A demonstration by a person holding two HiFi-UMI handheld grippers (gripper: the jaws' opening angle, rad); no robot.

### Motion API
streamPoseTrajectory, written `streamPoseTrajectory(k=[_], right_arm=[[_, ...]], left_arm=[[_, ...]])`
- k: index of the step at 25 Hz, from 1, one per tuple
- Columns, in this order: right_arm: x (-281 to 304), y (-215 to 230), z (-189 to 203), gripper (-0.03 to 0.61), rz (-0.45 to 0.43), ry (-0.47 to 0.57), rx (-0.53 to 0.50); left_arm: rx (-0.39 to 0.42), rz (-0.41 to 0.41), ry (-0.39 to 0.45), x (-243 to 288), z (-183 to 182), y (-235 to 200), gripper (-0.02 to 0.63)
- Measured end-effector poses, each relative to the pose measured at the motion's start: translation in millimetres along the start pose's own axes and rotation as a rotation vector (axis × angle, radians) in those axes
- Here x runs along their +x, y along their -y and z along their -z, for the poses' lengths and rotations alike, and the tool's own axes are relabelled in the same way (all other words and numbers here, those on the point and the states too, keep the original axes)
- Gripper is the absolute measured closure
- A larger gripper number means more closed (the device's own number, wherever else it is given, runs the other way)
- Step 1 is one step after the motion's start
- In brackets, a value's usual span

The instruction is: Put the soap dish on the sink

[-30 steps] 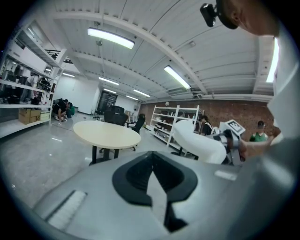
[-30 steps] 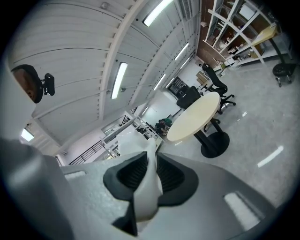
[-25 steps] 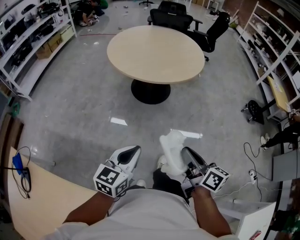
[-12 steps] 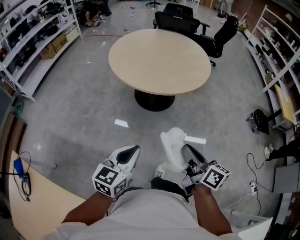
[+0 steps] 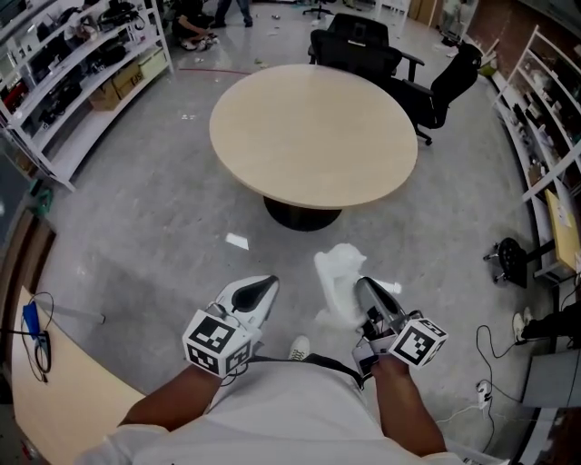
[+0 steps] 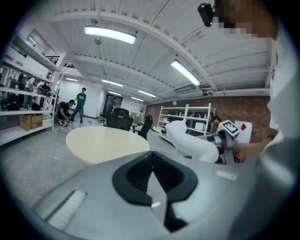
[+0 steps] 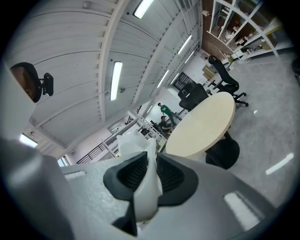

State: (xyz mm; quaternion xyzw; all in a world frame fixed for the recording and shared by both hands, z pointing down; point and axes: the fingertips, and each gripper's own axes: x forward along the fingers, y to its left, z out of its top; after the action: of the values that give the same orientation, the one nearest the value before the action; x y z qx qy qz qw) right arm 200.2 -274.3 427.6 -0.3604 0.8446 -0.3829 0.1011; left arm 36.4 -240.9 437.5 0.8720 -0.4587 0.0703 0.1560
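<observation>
The jaws of the right gripper [image 7: 147,174] are pressing on both sides of a thin white plastic wall, which is standing up between the ribbed black pads and rising above them. In the head view this white moulded piece, which is probably the soap dish [image 5: 339,280] though its full shape is hard to make out, is sticking forward and up from the right gripper [image 5: 366,289], clear of the floor [image 5: 154,209] and on the near side of the round table [image 5: 313,136].

The jaws of the left gripper [image 6: 152,172] are lying closed against each other with nothing between them. The left gripper [image 5: 261,289] is hovering beside the right one, just apart from it, also on the near side of the round table, both pointing towards it.

The round table is standing on a dark pedestal with its pale top bare. Black office chairs [image 5: 356,41] are sitting at the table's far edge. White shelving [image 5: 68,64] is running along the wall to the table's left, and people [image 5: 198,20] are crouching and standing beyond the table's far left. A pale wooden desk corner [image 5: 68,386] is showing nearer than the table, at the lower left, with a blue cable [image 5: 33,318] lying on it.
</observation>
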Motion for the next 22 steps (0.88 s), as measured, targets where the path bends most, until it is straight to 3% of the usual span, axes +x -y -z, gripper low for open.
streamPoseTrajectory(k=[11,22], right_arm=[[15,47,-40,0.511,-0.018,-0.006,0.015],[22,70,-43,0.512,0.007,0.001,0.060]], left_arm=[[-0.001,-0.008,0.023,68,-30,4,0.606],[-0.020,-0.065,-0.036,73,-16,-22,0.606]])
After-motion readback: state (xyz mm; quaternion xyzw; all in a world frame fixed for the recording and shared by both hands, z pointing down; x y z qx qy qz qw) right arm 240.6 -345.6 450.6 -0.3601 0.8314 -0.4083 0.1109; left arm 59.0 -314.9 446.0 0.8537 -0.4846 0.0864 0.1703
